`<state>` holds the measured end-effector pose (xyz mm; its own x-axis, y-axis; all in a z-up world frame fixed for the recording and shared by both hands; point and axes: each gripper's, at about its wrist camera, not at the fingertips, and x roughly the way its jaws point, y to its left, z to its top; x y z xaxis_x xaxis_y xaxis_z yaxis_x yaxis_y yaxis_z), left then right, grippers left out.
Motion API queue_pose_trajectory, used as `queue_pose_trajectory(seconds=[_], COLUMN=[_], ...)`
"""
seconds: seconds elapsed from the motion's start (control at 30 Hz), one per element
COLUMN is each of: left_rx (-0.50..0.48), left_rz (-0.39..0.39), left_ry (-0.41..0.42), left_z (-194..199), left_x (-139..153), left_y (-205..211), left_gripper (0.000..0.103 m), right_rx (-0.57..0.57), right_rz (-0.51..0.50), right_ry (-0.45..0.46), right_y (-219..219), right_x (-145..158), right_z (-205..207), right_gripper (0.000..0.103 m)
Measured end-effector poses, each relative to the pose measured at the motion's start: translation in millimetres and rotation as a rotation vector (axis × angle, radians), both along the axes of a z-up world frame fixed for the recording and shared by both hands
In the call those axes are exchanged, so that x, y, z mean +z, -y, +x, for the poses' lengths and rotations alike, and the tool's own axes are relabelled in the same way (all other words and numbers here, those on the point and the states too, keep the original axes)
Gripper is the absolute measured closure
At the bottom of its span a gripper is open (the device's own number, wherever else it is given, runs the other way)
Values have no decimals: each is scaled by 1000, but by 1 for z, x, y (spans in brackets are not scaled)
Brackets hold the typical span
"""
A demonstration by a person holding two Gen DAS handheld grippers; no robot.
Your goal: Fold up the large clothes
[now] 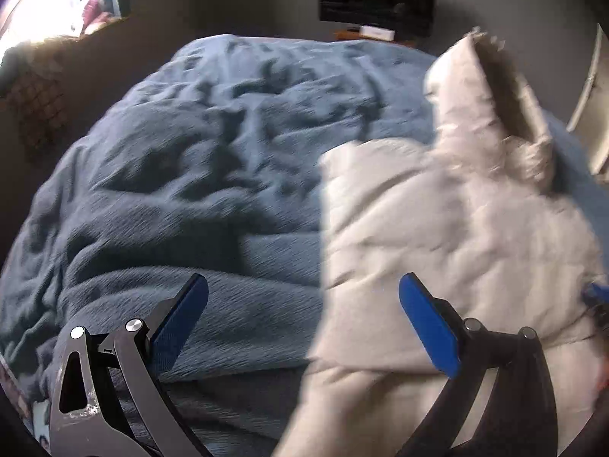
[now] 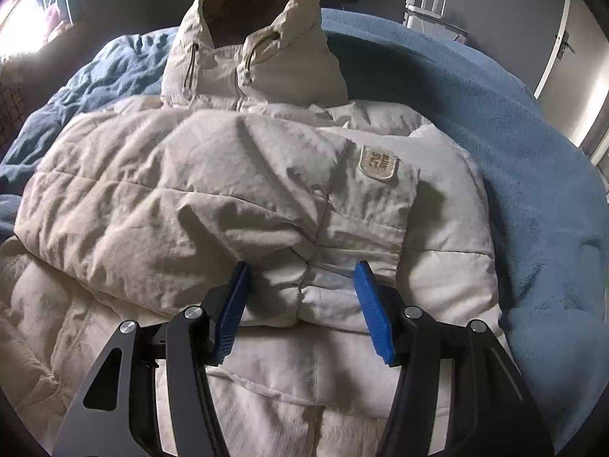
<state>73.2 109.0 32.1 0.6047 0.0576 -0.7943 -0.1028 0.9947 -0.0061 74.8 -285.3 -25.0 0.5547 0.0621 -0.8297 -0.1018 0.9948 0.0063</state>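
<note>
On the left, the left gripper (image 1: 304, 327) hovers with its jaws wide and empty above the rumpled blue blanket (image 1: 182, 160) that covers the bed, and the cream puffer jacket (image 1: 437, 236) lies off to that gripper's right, its near edge just under the right-hand blue pad. Further right, the right gripper (image 2: 300, 304) sits directly over the jacket (image 2: 228, 198), jaws parted to a middling width with a bulge of quilted sleeve between the blue pads; whether they pinch the fabric cannot be told. The jacket lies front up on the bed, its long axis running straight away from the right jaws, hem near and hood (image 2: 251, 26) at the far end. Both sleeves look already crossed over the chest, one bearing a sewn patch (image 2: 378, 163). The right gripper is therefore the nearer one, and the left would likely have to travel rightward to share a hem-to-hood fold. The shell is puffy, crinkled and pale, and will probably spring back.
</note>
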Motion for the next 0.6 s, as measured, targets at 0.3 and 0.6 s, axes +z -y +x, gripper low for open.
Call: queue_pose_trajectory(seconds=[0.3, 0.6], left_rx=[-225, -305], left_rz=[-19, -27], left_ry=[32, -87], left_z=[48, 57], left_x=[20, -61], left_y=[93, 118], left_gripper=[7, 7], right_rx=[-74, -98], right_rz=[100, 108], right_ry=[126, -18], right_y=[18, 23], right_x=[29, -18], right_z=[9, 29], right_gripper=[24, 14])
